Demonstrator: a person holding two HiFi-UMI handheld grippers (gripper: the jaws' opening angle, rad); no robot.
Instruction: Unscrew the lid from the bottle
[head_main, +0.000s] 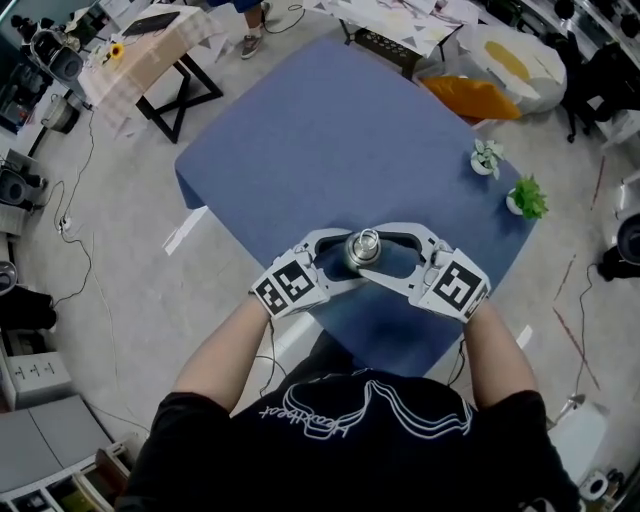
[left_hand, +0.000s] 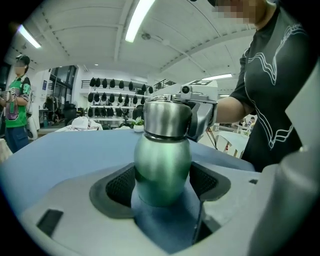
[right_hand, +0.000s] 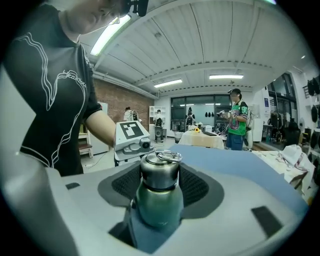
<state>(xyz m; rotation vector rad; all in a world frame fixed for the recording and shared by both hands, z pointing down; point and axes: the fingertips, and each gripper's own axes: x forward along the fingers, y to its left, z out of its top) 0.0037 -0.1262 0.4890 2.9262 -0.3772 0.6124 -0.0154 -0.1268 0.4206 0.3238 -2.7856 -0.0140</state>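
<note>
A green metal bottle (head_main: 362, 252) with a steel lid (head_main: 366, 241) that carries a ring stands upright near the front edge of the blue table (head_main: 330, 140). My left gripper (head_main: 350, 257) comes in from the left. In the left gripper view its dark pads (left_hand: 117, 187) press on both sides of the bottle's rounded body (left_hand: 162, 167). My right gripper (head_main: 377, 256) comes in from the right. In the right gripper view its pads (right_hand: 195, 185) sit against the lid (right_hand: 160, 170), above the green body (right_hand: 160, 207). Behind the bottle each gripper view shows the other gripper.
Two small potted plants (head_main: 486, 158) (head_main: 526, 198) stand at the table's right edge. Beyond the table are a cloth-covered side table (head_main: 150, 50) and an orange cushion (head_main: 470, 97). A person in a green shirt (right_hand: 236, 120) stands far back in the room.
</note>
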